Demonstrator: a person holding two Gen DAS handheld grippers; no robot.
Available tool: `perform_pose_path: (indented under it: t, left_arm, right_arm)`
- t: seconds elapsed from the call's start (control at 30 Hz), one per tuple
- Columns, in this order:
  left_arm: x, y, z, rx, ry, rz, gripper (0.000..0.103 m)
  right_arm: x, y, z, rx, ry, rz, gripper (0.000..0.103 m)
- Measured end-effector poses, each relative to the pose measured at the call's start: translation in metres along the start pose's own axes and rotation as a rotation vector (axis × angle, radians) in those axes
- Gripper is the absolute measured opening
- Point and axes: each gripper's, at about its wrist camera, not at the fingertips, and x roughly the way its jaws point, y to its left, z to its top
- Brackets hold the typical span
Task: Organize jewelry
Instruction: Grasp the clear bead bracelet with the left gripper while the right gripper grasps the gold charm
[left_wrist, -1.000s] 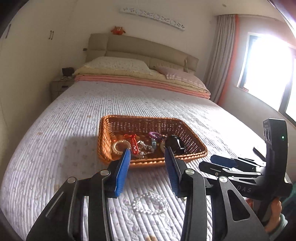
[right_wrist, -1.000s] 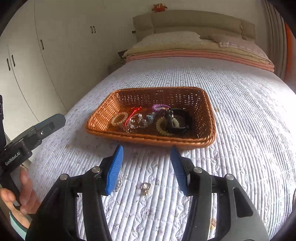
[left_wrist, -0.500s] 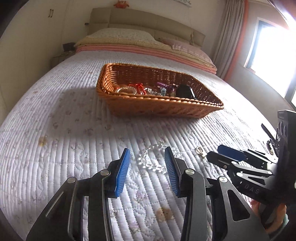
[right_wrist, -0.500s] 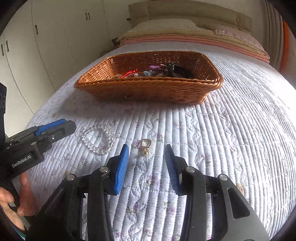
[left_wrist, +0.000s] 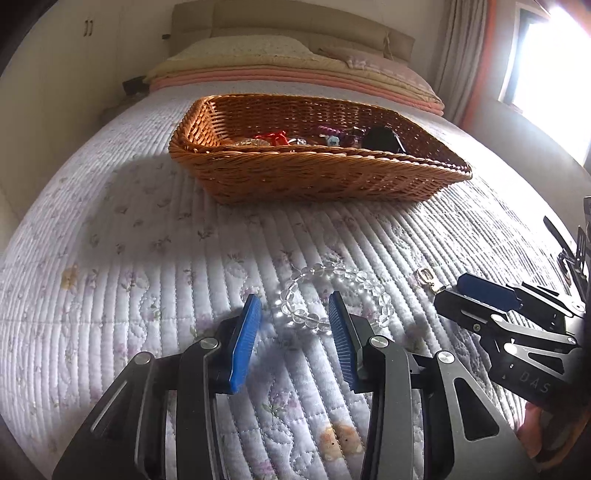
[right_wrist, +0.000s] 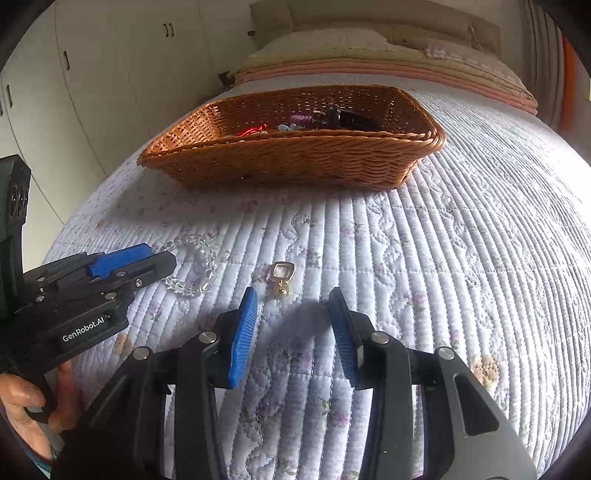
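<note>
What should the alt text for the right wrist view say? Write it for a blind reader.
The open right hand-held gripper hovers low over a quilted bed, just short of a small gold earring. To its left, the left hand-held gripper reaches a clear bead bracelet. Behind sits a wicker basket holding jewelry.

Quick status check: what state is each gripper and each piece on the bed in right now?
Left gripper: open, low over the quilt, bracelet partly between its fingers.
Right gripper: open, just short of the earring.
Bracelet: flat on the quilt, outside the basket, not gripped.
Earring: lying loose on the quilt, ungripped.
Basket: upright on the bed, holding several pieces.
</note>
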Motion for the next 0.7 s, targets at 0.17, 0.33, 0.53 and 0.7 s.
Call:
perform_pose_path:
  t: [0.17,0.33,0.53,0.7]
  left_arm:
    - [-0.001,-0.003,-0.001,0.013,-0.009,0.004,0.022]
    - [-0.006,0.006,-0.002,-0.030,-0.012,-0.077,0.023]
    - [-0.004,0.014,0.005,-0.076,-0.014,-0.088,0.024]
    - [0.003,0.004,0.007,-0.035,0.011,-0.042,0.024]
  right_arm:
    - [0.001,0.000,0.000,0.004,0.000,0.001,0.037]
    - [-0.001,-0.003,0.000,0.019,-0.002,0.019,0.037]
    - [0.007,0.001,0.008,0.016,0.031,0.026,0.037]
    - [0.011,0.015,0.006,-0.046,0.031,-0.025,0.025]
